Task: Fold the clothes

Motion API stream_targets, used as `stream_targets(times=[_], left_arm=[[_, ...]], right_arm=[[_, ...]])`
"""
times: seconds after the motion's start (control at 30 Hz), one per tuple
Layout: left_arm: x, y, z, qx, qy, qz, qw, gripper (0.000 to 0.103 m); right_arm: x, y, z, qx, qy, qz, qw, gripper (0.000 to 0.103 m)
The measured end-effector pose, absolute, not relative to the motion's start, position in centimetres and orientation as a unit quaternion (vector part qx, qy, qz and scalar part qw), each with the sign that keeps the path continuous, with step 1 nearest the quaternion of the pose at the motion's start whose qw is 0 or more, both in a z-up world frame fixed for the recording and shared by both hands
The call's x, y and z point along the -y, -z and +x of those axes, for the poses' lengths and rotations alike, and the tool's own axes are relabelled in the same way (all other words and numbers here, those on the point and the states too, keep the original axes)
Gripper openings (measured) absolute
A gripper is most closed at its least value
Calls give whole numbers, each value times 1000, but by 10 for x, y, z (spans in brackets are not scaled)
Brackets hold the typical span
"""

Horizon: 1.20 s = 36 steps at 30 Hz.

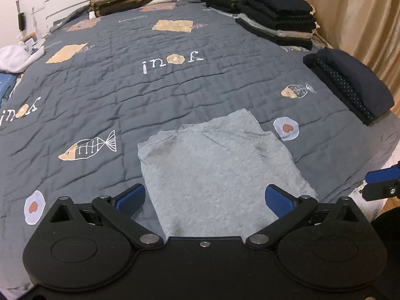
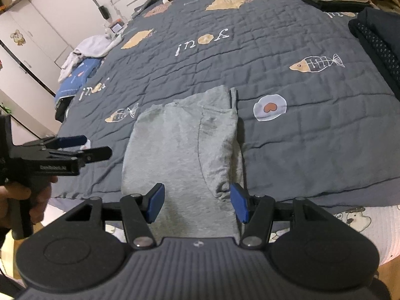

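Fingers on the left gripper (image 1: pixel 205 201) are spread wide with nothing between the blue pads, hovering over the near edge of the grey garment (image 1: pixel 215 165). Over at 3 o'clock in that same view the right gripper (image 1: pixel 381 182) pokes in from the side, and its own camera shows its fingers (image 2: pixel 157 205) parted about as wide as the cloth's near end, also holding nothing.

So where's the garment? It lies at the near edge of the bed (image 1: pixel 125 95), roughly 6 o'clock on the quilt, already doubled over into a narrow rectangle with a looser flap along its right side. Could be a fold just got laid down, could be one more is coming; the shot fits both.

What might go sideways:
- The near end hangs slightly past the quilt edge, so a careless drag toward the person could pull it off the bed.
- That right flap looks bunched, so a pinch there may catch one layer only and the stack would peel open.
- Uneven lifting by the two grippers would skew the rectangle.

At 1 to 2 o'clock the dark folded piles (image 1: pixel 277 15) and a smaller dark folded stack (image 1: pixel 350 85) sit well apart, so there's no snagging risk.
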<state>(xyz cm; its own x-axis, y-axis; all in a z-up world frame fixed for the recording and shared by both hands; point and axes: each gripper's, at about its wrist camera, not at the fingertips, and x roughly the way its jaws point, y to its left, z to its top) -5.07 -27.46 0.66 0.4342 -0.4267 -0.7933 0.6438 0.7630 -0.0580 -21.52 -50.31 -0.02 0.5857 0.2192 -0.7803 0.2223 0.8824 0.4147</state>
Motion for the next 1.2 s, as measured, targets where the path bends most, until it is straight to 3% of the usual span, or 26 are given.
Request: stream_targets(times=[0.2, 0.8, 1.2], left_arm=[[254, 8, -37, -430, 315, 78, 842, 103], [230, 22, -35, -412, 330, 111, 842, 103], [222, 45, -6, -421, 340, 81, 837, 102]], right_arm=[[505, 22, -210, -458, -7, 285, 842, 57], [479, 38, -212, -457, 24, 290, 841, 57], [487, 42, -213, -459, 47, 291, 838, 57]])
